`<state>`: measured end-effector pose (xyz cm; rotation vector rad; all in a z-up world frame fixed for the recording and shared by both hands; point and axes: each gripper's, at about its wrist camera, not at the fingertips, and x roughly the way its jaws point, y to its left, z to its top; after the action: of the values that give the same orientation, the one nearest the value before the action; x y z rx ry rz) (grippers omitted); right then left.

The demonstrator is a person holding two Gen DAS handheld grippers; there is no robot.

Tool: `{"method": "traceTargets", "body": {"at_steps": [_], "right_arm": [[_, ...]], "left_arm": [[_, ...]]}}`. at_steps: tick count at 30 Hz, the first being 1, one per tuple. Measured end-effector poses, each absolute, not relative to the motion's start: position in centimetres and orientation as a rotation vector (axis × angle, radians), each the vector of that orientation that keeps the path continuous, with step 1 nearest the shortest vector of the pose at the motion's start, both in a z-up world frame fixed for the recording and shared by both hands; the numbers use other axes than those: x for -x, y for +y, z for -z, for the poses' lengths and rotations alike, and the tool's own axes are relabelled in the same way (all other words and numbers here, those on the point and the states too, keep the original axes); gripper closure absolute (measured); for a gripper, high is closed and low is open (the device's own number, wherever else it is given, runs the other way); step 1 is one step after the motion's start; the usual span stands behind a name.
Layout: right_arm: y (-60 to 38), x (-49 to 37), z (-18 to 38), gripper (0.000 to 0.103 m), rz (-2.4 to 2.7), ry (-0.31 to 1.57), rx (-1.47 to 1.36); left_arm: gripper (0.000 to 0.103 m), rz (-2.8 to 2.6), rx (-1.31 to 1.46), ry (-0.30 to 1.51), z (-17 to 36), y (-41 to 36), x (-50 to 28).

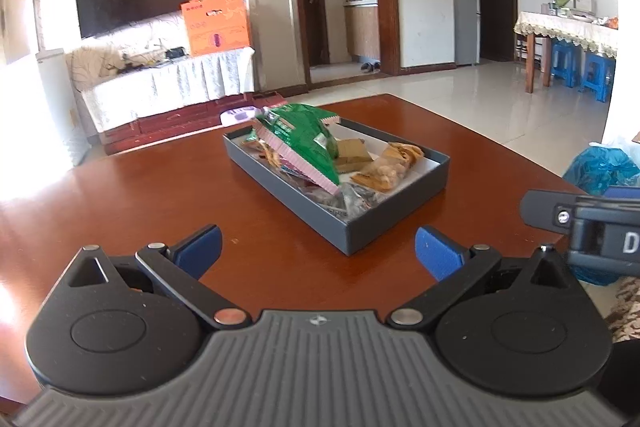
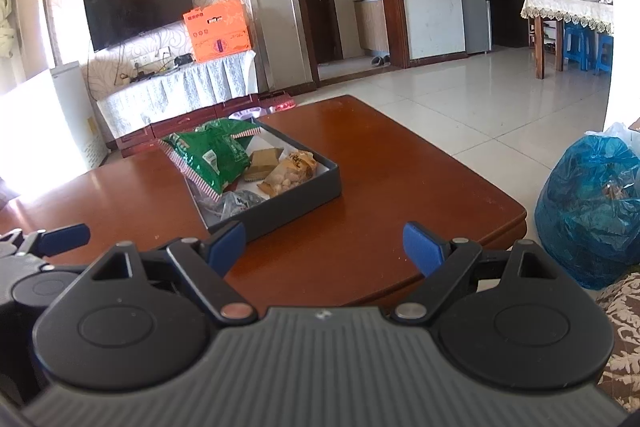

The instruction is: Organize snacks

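Observation:
A dark grey tray [image 1: 400, 201] [image 2: 296, 203] sits on the brown wooden table [image 1: 132, 195] [image 2: 400, 163] and holds several snack packets. A green bag [image 1: 308, 143] [image 2: 212, 155] lies on top, tilted over the tray's left side. Beside it lie a tan packet [image 1: 352, 151] [image 2: 262, 159], a clear bag of pale nuts [image 1: 394, 167] [image 2: 290, 173] and a crinkled clear wrapper [image 1: 352, 199] [image 2: 236, 203]. My left gripper [image 1: 318, 251] stands open just short of the tray's near corner. My right gripper [image 2: 324, 247] is open too, over bare table to the tray's right. Neither holds anything.
A blue plastic bag [image 2: 592, 207] [image 1: 600, 167] stands on the floor past the table's right edge. A patterned sofa cover [image 2: 620, 339] lies at the lower right. A TV cabinet with an orange box [image 1: 216, 25] is far behind. Tiled floor stretches beyond the table.

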<state>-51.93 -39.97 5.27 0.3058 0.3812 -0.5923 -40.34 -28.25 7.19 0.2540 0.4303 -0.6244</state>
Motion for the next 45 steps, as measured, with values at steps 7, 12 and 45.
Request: {"method": "traceTargets", "body": {"at_steps": [7,12,45], "right_arm": [[-40.0,51.6,-5.3,0.015,0.56,0.391,-0.288],[-40.0,51.1,-5.3,0.015,0.546,0.411,-0.265],[-38.2,49.2,-5.3,0.015,0.451,0.512,-0.146]], "left_arm": [[0.0,0.583,-0.247,0.431,-7.1,-27.4,39.5],[0.0,0.532,-0.24,0.425,-7.1,-26.4,38.8],[0.0,0.497,-0.226,0.429,-7.8,-25.1,38.6]]}}
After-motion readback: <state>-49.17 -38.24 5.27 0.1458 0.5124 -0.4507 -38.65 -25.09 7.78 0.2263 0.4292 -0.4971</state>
